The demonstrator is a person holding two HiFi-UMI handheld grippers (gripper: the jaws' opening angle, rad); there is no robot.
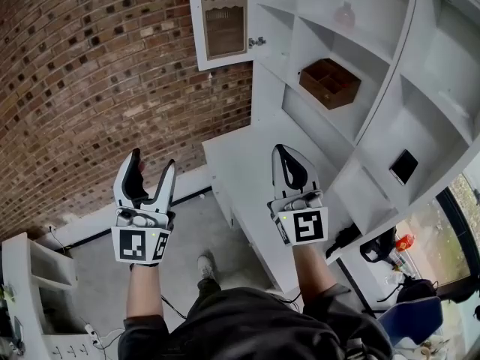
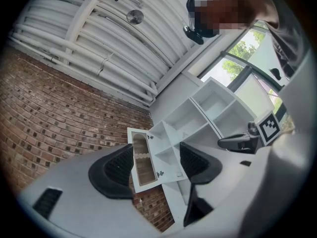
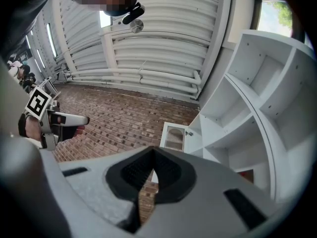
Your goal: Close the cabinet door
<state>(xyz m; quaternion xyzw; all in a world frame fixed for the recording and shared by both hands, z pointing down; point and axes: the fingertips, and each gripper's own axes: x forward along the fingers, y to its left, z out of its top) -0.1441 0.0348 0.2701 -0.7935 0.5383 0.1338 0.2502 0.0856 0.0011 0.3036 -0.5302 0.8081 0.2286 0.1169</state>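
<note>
The white cabinet door [image 1: 223, 17] with a slatted panel stands swung open at the top of the white shelf unit [image 1: 390, 96], its small knob [image 1: 257, 42] on the right edge. Both grippers are held up well short of it, touching nothing. My left gripper [image 1: 150, 169] is open with nothing between its jaws. In the left gripper view the door [image 2: 143, 157] shows far off through the gap. My right gripper [image 1: 292, 163] is shut and empty; its tips meet in the right gripper view [image 3: 152, 170], with the door [image 3: 174, 138] beyond.
A brick wall [image 1: 90, 73] runs along the left, behind the open door. A brown wooden box [image 1: 330, 82] sits in one shelf compartment and a flat black item [image 1: 403, 166] in a lower one. A low white unit [image 1: 37, 276] stands at the bottom left on the grey floor.
</note>
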